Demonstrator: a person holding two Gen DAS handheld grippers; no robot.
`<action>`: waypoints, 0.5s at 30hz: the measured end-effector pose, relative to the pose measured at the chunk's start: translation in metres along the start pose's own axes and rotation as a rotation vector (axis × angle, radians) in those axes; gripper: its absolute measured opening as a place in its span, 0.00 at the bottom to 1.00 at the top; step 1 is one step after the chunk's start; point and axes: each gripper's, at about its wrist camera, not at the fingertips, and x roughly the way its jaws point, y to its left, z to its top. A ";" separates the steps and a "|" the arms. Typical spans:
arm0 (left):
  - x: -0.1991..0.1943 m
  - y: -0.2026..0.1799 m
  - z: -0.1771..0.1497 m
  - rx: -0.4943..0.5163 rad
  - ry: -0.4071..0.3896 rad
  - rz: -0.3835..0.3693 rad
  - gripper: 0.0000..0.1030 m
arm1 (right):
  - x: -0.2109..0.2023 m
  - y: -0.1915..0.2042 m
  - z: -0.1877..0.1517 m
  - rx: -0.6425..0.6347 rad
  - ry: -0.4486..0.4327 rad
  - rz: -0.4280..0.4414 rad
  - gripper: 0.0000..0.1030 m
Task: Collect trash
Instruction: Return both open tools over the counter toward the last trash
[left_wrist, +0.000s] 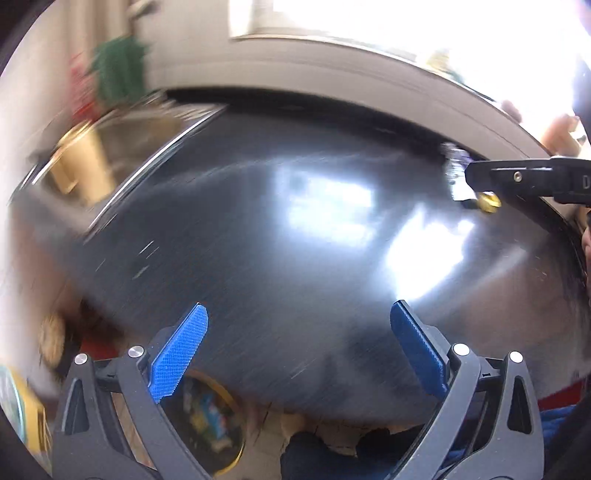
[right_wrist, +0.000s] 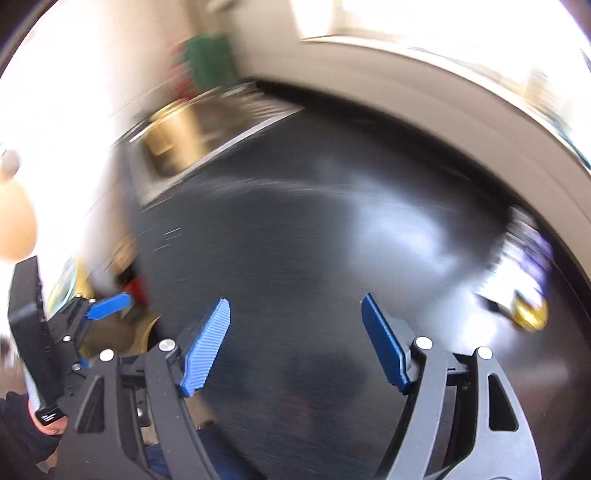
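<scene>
Both views are blurred by motion. A crumpled silver and purple wrapper (right_wrist: 524, 247) lies at the right back of the dark glossy countertop (right_wrist: 295, 240), with a small gold foil piece (right_wrist: 530, 314) beside it. Both also show in the left wrist view, the wrapper (left_wrist: 456, 173) and the gold piece (left_wrist: 488, 202). My right gripper (right_wrist: 295, 325) is open and empty, left of the trash; its body (left_wrist: 524, 177) shows at the right of the left wrist view, next to the wrapper. My left gripper (left_wrist: 299, 332) is open and empty over the counter's front.
A sink (left_wrist: 122, 147) with a brass tap (left_wrist: 85, 162) is at the back left. A round gold-rimmed bin (left_wrist: 210, 417) with colourful contents stands below the counter's front edge. A green and red object (left_wrist: 118, 70) stands behind the sink. A pale wall and window run along the back.
</scene>
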 end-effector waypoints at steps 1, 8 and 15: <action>0.006 -0.022 0.014 0.049 -0.004 -0.041 0.93 | -0.008 -0.021 -0.004 0.048 -0.012 -0.030 0.70; 0.031 -0.135 0.065 0.257 -0.022 -0.183 0.93 | -0.064 -0.143 -0.045 0.326 -0.079 -0.185 0.70; 0.055 -0.199 0.080 0.353 0.006 -0.236 0.93 | -0.082 -0.189 -0.075 0.415 -0.093 -0.218 0.70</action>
